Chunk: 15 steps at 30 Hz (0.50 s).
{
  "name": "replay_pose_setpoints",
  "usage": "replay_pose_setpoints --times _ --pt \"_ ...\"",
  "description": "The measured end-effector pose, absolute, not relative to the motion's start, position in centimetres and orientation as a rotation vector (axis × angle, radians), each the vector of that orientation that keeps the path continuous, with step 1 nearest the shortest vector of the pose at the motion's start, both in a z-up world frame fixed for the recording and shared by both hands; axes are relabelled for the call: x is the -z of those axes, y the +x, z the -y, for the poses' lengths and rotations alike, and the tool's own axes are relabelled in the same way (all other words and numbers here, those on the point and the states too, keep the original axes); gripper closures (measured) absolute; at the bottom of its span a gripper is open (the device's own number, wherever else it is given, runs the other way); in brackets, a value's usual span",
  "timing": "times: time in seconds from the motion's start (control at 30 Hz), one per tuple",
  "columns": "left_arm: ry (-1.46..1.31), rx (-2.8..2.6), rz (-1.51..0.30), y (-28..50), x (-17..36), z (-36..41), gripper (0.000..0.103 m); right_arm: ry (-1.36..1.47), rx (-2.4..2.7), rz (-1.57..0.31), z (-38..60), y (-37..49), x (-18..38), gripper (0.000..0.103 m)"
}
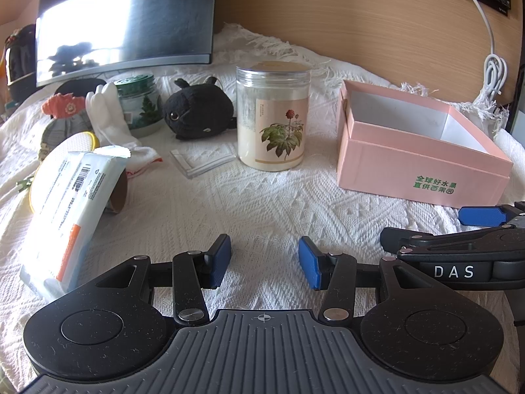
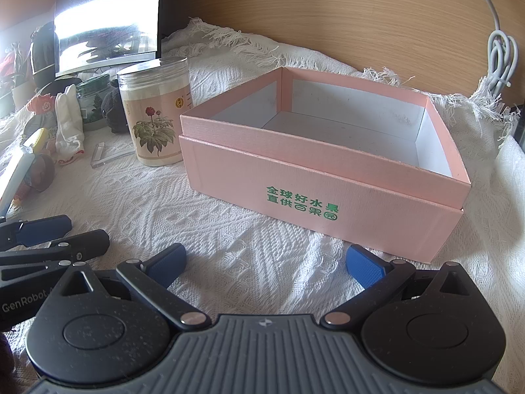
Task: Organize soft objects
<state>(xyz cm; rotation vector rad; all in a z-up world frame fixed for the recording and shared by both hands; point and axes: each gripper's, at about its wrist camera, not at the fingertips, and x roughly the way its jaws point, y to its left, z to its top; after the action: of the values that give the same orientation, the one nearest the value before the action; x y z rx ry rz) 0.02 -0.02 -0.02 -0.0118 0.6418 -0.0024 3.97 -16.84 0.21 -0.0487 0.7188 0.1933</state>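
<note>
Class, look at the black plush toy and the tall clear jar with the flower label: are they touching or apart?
Apart. The left wrist view shows white cloth between the black plush toy and the jar.

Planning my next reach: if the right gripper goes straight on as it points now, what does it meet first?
Probably the white cloth, then the pink box's front wall. The right gripper is open and empty.

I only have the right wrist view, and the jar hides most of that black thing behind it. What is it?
Observer: A black plush animal, lying on the white cloth right beside the jar, on its left.
Operator: Is the left tool free to take it?
Observer: Yes. The left tool stands open with nothing between its pads, short of the plush.
Operator: Anything else soft on that side?
Observer: A soft white pack with a barcode label leans at the far left.
</note>
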Motion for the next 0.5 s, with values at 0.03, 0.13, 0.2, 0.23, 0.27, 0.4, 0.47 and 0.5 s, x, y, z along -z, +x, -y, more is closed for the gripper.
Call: replay_pose_setpoints --times 0.03,0.13,0.2,0.23,0.27,0.4,0.47,0.5 --pt "-0.01 0.002 -0.642 0.02 0.02 0.03 0.052 -0.049 -0.193 -0.719 16.84 3.97 -0.21 0.0" --pt "-0.01 0.002 -0.642 0.03 0.03 0.01 0.052 -0.049 -0.193 -0.719 16.84 3.97 -0.22 0.0" --pt "-0.01 0.002 -0.642 0.03 0.03 0.03 0.052 -0.049 -0.193 -0.719 16.84 3.97 -0.22 0.0" --pt "-0.01 0.002 -0.642 0.04 0.03 0.04 0.052 -0.049 -0.193 -0.719 16.84 3.97 -0.22 0.0" --pt "-0.007 0.001 -0.642 0.04 0.03 0.04 0.052 -0.049 -0.194 -0.719 16.84 3.97 -0.22 0.0" --pt "0.002 -0.003 -0.642 -0.03 -0.02 0.18 0.052 -0.049 -0.194 -0.719 16.84 3.97 -0.22 0.0" --pt "0.003 -0.003 -0.642 -0.04 -0.02 0.2 0.052 -0.049 -0.193 -0.719 16.84 3.97 -0.22 0.0" --pt "0.004 -0.004 -0.642 -0.04 -0.02 0.19 0.052 -0.049 -0.194 -0.719 16.84 3.96 -0.21 0.0"
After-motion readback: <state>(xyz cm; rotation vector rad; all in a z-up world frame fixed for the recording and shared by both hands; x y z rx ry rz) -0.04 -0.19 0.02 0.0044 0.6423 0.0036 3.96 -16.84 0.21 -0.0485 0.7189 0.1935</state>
